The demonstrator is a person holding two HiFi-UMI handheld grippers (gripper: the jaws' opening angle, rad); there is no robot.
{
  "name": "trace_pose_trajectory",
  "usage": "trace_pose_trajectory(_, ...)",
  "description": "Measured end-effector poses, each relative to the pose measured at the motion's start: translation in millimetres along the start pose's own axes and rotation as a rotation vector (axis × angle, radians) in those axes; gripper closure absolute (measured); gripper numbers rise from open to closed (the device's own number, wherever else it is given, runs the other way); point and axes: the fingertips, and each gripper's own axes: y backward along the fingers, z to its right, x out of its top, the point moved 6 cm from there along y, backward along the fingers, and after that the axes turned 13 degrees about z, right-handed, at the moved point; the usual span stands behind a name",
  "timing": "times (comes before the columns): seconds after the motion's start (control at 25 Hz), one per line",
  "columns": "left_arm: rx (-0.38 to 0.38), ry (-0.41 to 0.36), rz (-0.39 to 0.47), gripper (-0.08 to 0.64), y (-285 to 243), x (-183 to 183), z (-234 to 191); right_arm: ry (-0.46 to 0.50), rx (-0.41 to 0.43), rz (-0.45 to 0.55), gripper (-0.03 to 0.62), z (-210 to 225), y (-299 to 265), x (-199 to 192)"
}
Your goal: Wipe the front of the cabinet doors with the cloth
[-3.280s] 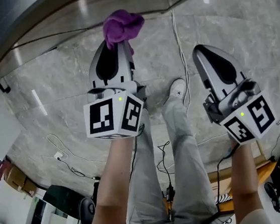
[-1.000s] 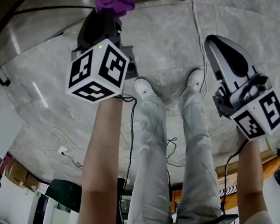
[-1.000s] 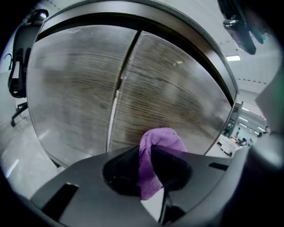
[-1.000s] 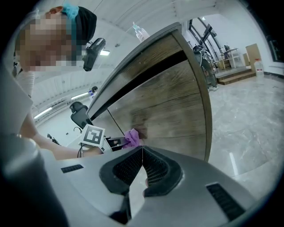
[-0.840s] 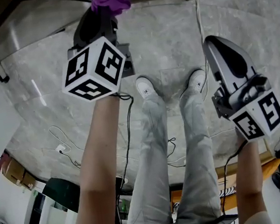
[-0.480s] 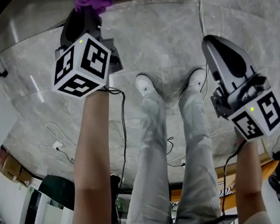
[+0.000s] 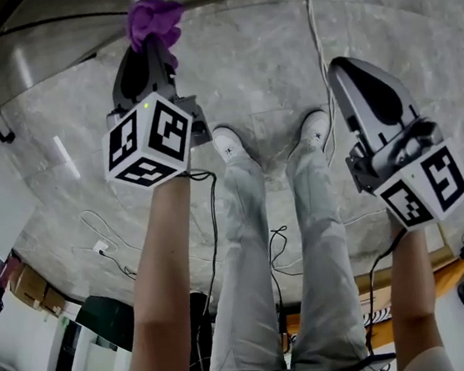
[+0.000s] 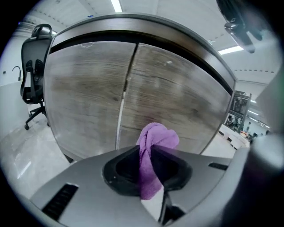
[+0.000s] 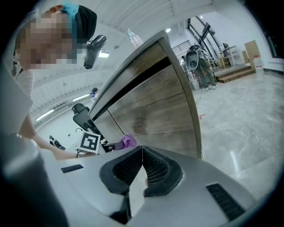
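Marble floor [image 7: 269, 75] lies below, and wood-grain cabinet doors [image 8: 168, 97] fill the left gripper view, a seam running between them. The left gripper [image 8: 151, 166] is clamped on a bunched purple cloth [image 8: 155, 146], which sticks out past the jaws close in front of the doors near the seam; whether it touches them cannot be told. The right gripper [image 9: 142, 153] is held off to the side, jaws pressed together with nothing between them.

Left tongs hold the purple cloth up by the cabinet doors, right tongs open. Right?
No: the right tongs are shut, with nothing between them, as the right gripper view shows. The left tongs do hold the purple cloth by the cabinet doors.
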Motion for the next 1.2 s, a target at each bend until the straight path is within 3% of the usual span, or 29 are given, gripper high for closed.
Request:
trace_pose_trajectory(0.32,-0.207,-0.072,-0.076,0.492,-12.4,-43.2,123.0,-0.026,-0.017,-0.001,0.565,52.6,41.4,6.9)
trace_pose_trajectory(0.68,-0.368,-0.105,-0.140,0.492,-53.4,-87.1,232.7,-0.065,-0.055,-0.019,0.565,112.5,70.1,2.7)
trace_pose_trajectory(0.84,-0.367,-0.080,-0.163,0.492,-75.1,-103.7,257.5,-0.096,-0.086,-0.012,0.565,129.5,81.5,-2.8)
trace_pose_trajectory(1.04,-0.294,-0.026,-0.165,0.492,-93.3,-104.7,259.4,-0.131,-0.104,-0.002,0.565,131.0,91.4,-12.5)
trace_pose_trajectory(1.2,-0.300,-0.054,-0.175,0.494,-97.3,-105.3,250.2,-0.140,-0.098,-0.008,0.565,126.3,88.2,-16.7)
